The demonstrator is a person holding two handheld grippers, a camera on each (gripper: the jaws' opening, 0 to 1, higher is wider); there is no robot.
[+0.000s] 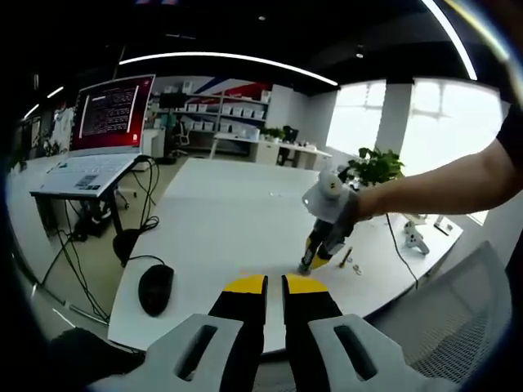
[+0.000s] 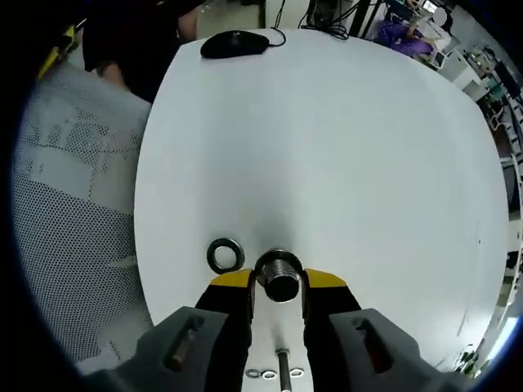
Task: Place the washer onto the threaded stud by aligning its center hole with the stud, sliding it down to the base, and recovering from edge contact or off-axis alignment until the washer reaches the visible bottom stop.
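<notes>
In the right gripper view a short threaded metal stud [image 2: 279,276] stands end-on between my right gripper's [image 2: 279,282] yellow-tipped jaws, which touch it on both sides. A dark ring-shaped washer [image 2: 225,254] lies flat on the white table [image 2: 327,147], just left of the stud. In the left gripper view my left gripper [image 1: 274,284] hangs above the table's near edge, jaws nearly together and holding nothing. Beyond it the right gripper [image 1: 315,260], held by a person's arm [image 1: 441,180], points down at the table near its right edge.
A black mouse [image 2: 235,42] lies at the table's [image 1: 229,212] far end. A thin bolt [image 2: 282,361] and small washers [image 2: 261,374] lie under the right gripper. A mesh chair [image 2: 73,204] stands beside the table. A laptop [image 1: 102,131] sits on a stand with trailing cables.
</notes>
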